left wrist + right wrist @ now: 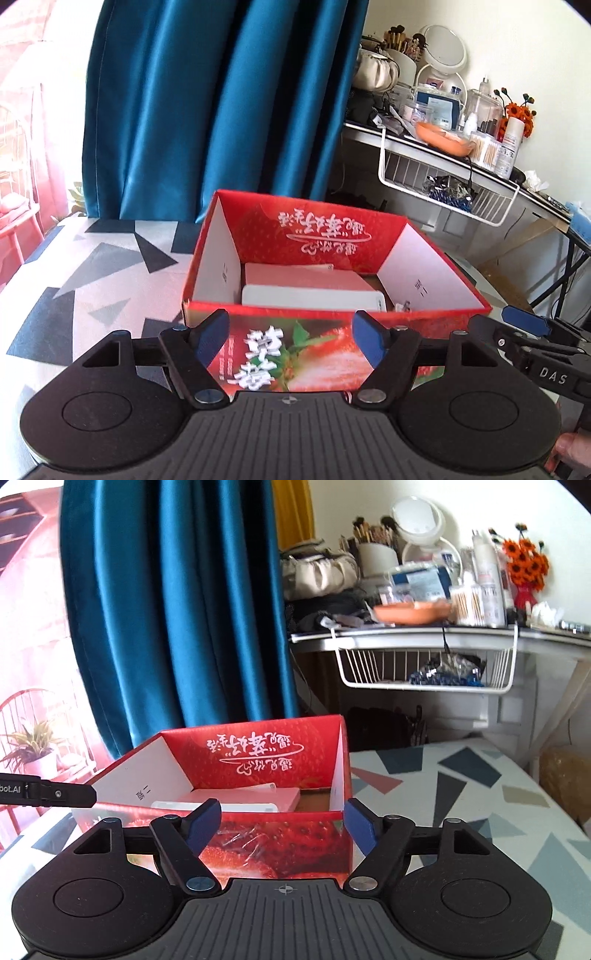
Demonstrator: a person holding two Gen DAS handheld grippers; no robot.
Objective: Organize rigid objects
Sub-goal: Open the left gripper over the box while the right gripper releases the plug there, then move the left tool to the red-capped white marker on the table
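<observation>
Both grippers look the same: left gripper and right gripper are matte black plastic with round side discs, a ribbed grey centre plate, silver pivot screws, and blue pads on the fingers.

Daylight is flooding in left of the blue curtain, washing that side out to a pink glare in both views. The cluttered shelf right of the curtain is smearing with motion blur in the right wrist view. Fisheye distortion is bending the shelf and darkening the corners.
</observation>
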